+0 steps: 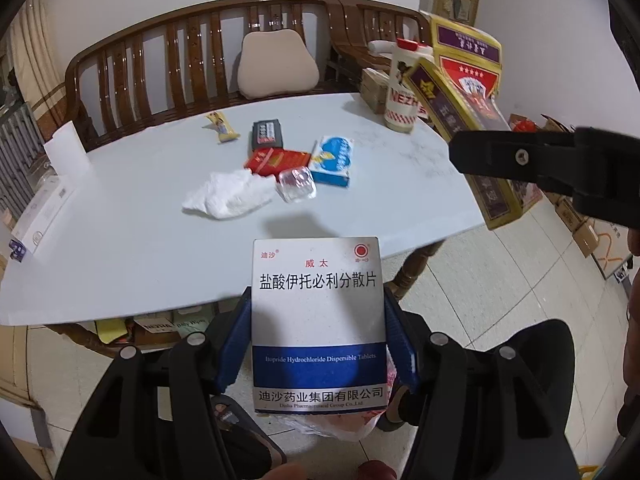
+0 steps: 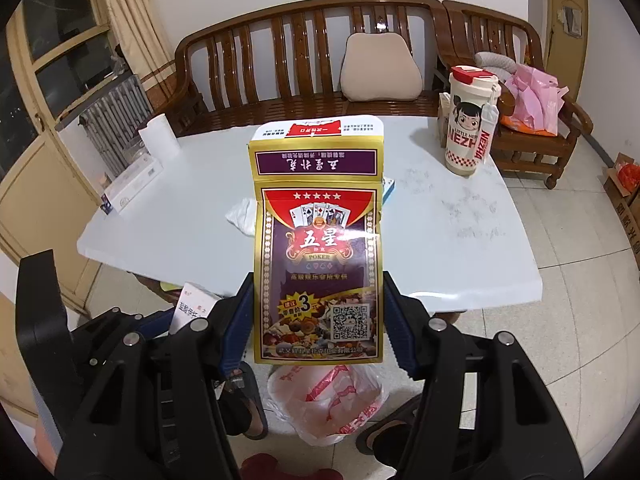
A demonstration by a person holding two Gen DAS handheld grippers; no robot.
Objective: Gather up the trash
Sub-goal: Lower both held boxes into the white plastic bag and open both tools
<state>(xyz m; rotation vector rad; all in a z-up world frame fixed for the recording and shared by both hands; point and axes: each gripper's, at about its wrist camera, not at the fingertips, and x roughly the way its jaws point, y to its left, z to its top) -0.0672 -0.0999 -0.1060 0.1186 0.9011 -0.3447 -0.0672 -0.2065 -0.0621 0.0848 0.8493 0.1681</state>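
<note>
My left gripper (image 1: 316, 320) is shut on a white and blue medicine box (image 1: 318, 300), held upright over the table's near edge. My right gripper (image 2: 318, 300) is shut on a gold and purple playing-card box (image 2: 318, 240), whose top flap stands open. Below both, on the floor, lies a white plastic bag (image 2: 324, 400) with red print. On the white table (image 1: 140, 220) lie a crumpled tissue (image 1: 232, 196), a clear plastic piece (image 1: 297, 185), a red box (image 1: 276, 160), a blue and white box (image 1: 334, 158), a black pack (image 1: 267, 135) and a yellow wrapper (image 1: 222, 126).
A tall cartoon-print cup (image 2: 470, 120) stands at the table's far right corner and a paper roll (image 2: 158, 138) at its far left. A wooden bench (image 2: 280, 60) with a beige cushion runs behind. A person's slippered feet (image 2: 244, 400) flank the bag. Cardboard boxes sit on the tiled floor at right.
</note>
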